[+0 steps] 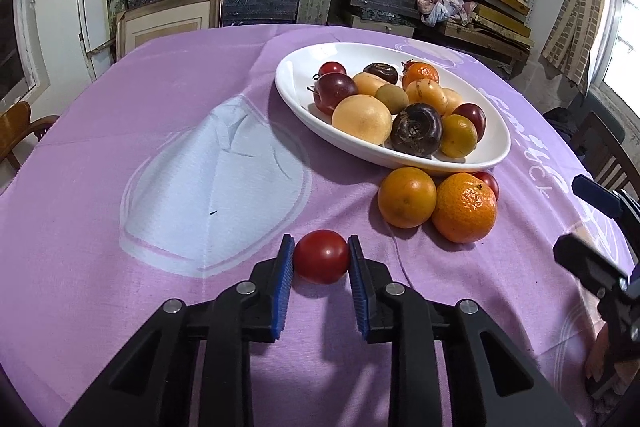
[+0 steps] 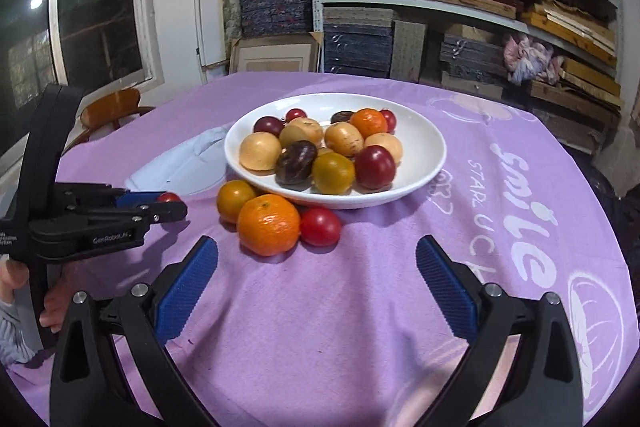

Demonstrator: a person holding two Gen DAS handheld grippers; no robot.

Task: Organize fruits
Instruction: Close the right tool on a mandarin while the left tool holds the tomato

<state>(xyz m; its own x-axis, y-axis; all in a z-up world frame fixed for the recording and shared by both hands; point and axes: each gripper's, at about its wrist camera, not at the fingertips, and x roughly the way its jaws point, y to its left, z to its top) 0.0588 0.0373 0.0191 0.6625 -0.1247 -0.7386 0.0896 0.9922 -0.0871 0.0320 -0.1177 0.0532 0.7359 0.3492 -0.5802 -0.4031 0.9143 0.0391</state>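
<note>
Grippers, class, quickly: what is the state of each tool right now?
Left gripper: closed on the red tomato, on the purple tablecloth.
Right gripper: open, holding nothing.

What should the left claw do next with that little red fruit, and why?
Probably lift it and carry it toward the white bowl. The left gripper has its blue pads against both sides of the red fruit, which seems to sit on the purple cloth, while most fruit already lies in the bowl.
</note>
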